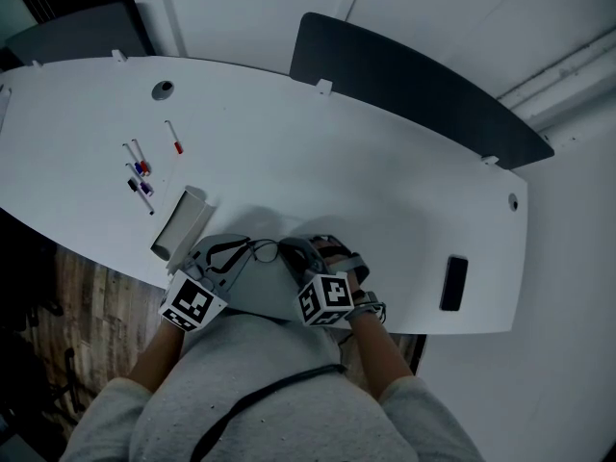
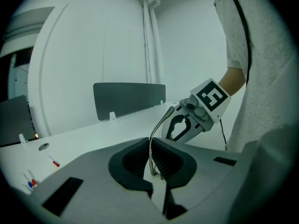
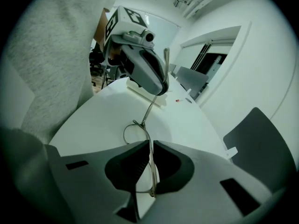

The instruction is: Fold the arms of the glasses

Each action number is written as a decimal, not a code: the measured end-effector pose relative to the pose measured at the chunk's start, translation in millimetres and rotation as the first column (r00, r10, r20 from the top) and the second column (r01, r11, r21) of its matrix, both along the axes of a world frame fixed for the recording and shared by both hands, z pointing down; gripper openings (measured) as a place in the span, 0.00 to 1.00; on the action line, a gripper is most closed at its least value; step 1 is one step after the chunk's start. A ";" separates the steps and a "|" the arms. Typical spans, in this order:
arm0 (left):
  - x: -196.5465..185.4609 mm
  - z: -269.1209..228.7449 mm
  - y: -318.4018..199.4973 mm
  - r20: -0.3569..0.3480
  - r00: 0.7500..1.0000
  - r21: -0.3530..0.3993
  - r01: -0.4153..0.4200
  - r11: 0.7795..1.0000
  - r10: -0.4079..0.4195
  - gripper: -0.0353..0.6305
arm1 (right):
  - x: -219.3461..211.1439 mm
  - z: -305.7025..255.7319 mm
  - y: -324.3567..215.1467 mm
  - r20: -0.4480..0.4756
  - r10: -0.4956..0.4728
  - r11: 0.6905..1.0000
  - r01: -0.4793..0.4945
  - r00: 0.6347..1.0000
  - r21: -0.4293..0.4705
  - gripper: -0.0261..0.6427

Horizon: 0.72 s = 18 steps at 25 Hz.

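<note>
Thin wire-framed glasses (image 1: pixel 269 250) hang between my two grippers just above the white table's (image 1: pixel 385 191) near edge. My left gripper (image 2: pixel 150 160) is shut on one thin metal arm (image 2: pixel 159 129), which runs up toward the right gripper (image 2: pixel 184 125). My right gripper (image 3: pixel 150 164) is shut on the frame front by a lens rim (image 3: pixel 134 132). From there the arm (image 3: pixel 148 108) rises to the left gripper (image 3: pixel 161 85). In the head view the left gripper (image 1: pixel 248 248) and right gripper (image 1: pixel 289 250) point toward each other, tips close together.
Several markers (image 1: pixel 140 176) and a red-capped pen (image 1: pixel 175 139) lie at the table's left. A white box (image 1: pixel 181 224) stands just left of the left gripper. A black phone (image 1: pixel 452 283) lies at the right. A dark chair back (image 1: pixel 414 89) stands behind the table.
</note>
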<state>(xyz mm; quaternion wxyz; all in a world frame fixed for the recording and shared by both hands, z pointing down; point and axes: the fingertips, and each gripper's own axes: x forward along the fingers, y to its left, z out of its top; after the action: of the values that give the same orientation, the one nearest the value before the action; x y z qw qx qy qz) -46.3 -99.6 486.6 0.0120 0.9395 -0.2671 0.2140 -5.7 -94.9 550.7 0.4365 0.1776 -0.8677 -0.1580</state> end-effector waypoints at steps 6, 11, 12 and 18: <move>-0.6 0.2 1.5 0.008 1.000 -0.003 -0.005 1.000 0.005 0.10 | 14.3 -15.3 5.9 0.139 0.098 0.988 -0.080 0.985 -0.131 0.23; 0.2 1.0 2.9 0.024 0.999 -0.003 -0.022 1.000 0.022 0.10 | 54.2 -10.4 1.7 0.185 0.266 0.951 -0.227 0.946 -0.208 0.23; 0.3 1.0 2.6 0.026 0.999 -0.003 -0.024 1.000 0.024 0.10 | 61.4 -5.8 0.7 0.181 0.294 0.941 -0.250 0.939 -0.229 0.23; 6.8 0.8 5.4 0.031 0.998 -0.016 -0.053 0.998 0.053 0.10 | 74.2 7.5 -3.5 0.167 0.344 0.921 -0.298 0.924 -0.252 0.17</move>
<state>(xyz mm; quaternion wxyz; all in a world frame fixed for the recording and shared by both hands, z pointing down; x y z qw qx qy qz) -39.5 -94.2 487.4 0.0095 0.9427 -0.2406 0.2309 68.5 -98.4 558.3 0.3806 0.2837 -0.8795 0.0335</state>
